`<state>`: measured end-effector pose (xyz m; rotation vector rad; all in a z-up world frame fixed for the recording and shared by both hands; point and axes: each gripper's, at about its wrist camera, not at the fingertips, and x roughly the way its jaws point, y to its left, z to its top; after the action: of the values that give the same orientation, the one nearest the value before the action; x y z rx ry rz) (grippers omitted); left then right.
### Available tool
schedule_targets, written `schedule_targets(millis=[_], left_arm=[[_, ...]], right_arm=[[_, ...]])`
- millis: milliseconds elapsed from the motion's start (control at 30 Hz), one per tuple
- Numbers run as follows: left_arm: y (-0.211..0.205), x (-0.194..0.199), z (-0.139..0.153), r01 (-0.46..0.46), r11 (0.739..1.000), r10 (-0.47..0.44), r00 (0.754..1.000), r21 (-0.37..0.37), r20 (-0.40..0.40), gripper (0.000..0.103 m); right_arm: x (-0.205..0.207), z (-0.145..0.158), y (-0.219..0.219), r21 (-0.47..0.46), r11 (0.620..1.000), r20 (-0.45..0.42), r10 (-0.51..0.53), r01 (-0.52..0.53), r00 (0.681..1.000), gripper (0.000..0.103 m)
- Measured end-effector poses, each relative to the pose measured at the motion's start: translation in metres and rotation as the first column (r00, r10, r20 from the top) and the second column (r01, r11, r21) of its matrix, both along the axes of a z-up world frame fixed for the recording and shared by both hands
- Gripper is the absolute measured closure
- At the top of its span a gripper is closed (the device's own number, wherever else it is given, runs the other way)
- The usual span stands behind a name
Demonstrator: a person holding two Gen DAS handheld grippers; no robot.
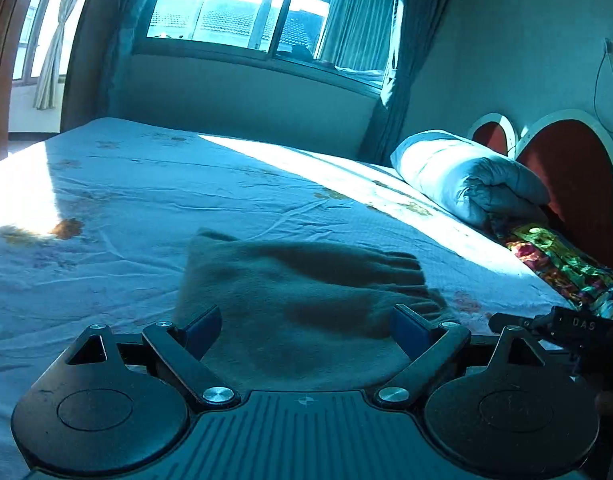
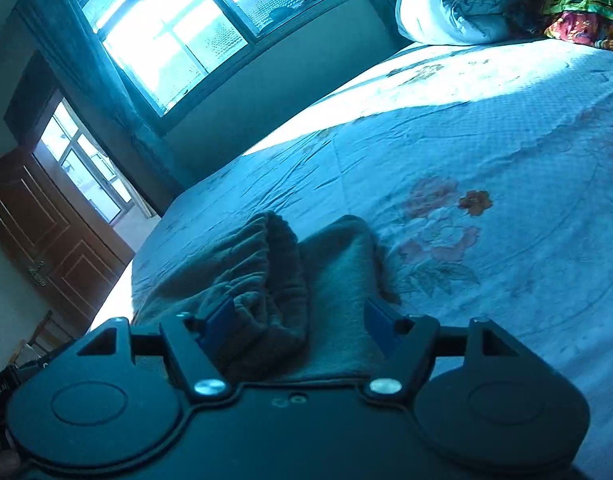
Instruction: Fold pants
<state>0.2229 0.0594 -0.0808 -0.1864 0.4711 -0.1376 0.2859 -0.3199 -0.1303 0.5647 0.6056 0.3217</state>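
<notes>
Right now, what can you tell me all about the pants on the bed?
The pants look like soft, fuzzy grey-brown cloth, folded into a thick, flat bundle. A gathered, stretchy waistband bunches up along one edge. They lie on the flowery light-blue bed sheet. The left tongs and the right tongs both stand open with the cloth between their blue pads, not squeezing it.

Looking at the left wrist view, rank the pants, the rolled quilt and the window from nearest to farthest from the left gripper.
From the left gripper:
1. Pants, folded on the bed straight ahead, reaching in between the open fingers.
2. Rolled quilt, farther back on the right, by the red headboard.
3. Window, in the far wall beyond the bed, upper middle.
</notes>
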Motion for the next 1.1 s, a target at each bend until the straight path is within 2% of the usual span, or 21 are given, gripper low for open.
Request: schedule_targets(millis=[133,233,300,367,467,533,633,667,700,767,833,900,967,1033,1100], left_arm=[[0.04,-0.025,-0.017,-0.047,0.998,0.051,0.997,0.051,-0.066,0.013],[0.05,-0.034,-0.03,-0.033,0.997,0.041,0.994,0.077,-0.105,0.013],[0.05,-0.033,-0.036,-0.027,0.997,0.036,0.992,0.078,-0.117,0.013],[0.044,-0.021,-0.039,-0.044,0.996,0.053,0.992,0.078,-0.118,0.013],[0.044,0.002,-0.047,-0.108,0.985,0.135,0.969,0.134,-0.208,0.015],[0.05,0.001,-0.05,-0.137,0.982,0.162,0.963,0.13,-0.214,0.016],[0.059,0.005,-0.057,-0.133,0.987,0.149,0.963,0.086,-0.223,0.016],[0.059,0.009,-0.059,-0.125,0.988,0.144,0.961,0.092,-0.236,0.016],[0.057,0.012,-0.061,-0.115,0.987,0.14,0.96,0.113,-0.241,0.016],[0.049,0.021,-0.066,-0.116,0.973,0.166,0.952,0.199,-0.256,0.015],[0.043,0.022,-0.064,-0.119,0.966,0.178,0.95,0.228,-0.256,0.015],[0.043,0.023,-0.067,-0.129,0.964,0.188,0.949,0.232,-0.254,0.014],[0.046,0.022,-0.069,-0.165,0.964,0.214,0.946,0.209,-0.242,0.014],[0.045,0.022,-0.072,-0.189,0.96,0.235,0.945,0.209,-0.228,0.013],[0.043,0.021,-0.072,-0.195,0.957,0.242,0.944,0.216,-0.222,0.013]], right_arm=[[0.016,-0.011,0.022,0.061,0.998,-0.073,0.038,-0.034,0.997,0.038],[0.028,-0.022,0.028,0.125,0.992,-0.13,0.038,-0.022,0.991,0.038],[0.034,-0.027,0.033,0.128,0.992,-0.162,0.019,0.002,0.987,0.038],[0.039,-0.028,0.038,0.143,0.99,-0.159,0.015,0.008,0.987,0.037],[0.044,-0.027,0.045,0.121,0.993,-0.16,0.003,0.017,0.987,0.043],[0.045,-0.026,0.046,0.128,0.992,-0.162,0.012,0.009,0.987,0.049],[0.047,-0.027,0.046,0.136,0.991,-0.167,0.015,0.008,0.986,0.049],[0.049,-0.028,0.047,0.145,0.989,-0.17,0.014,0.011,0.985,0.047],[0.051,-0.029,0.047,0.155,0.988,-0.174,0.016,0.011,0.985,0.047],[0.056,-0.031,0.051,0.139,0.99,-0.182,0.02,0.005,0.983,0.047],[0.058,-0.028,0.053,0.121,0.993,-0.188,0.025,-0.002,0.982,0.048],[0.06,-0.027,0.054,0.105,0.994,-0.185,0.03,-0.011,0.982,0.052],[0.059,-0.024,0.053,0.104,0.994,-0.167,0.042,-0.024,0.985,0.071],[0.051,-0.011,0.05,0.097,0.995,-0.108,0.045,-0.035,0.993,0.078],[0.042,0.005,0.042,0.113,0.993,-0.051,0.044,-0.038,0.998,0.081]])
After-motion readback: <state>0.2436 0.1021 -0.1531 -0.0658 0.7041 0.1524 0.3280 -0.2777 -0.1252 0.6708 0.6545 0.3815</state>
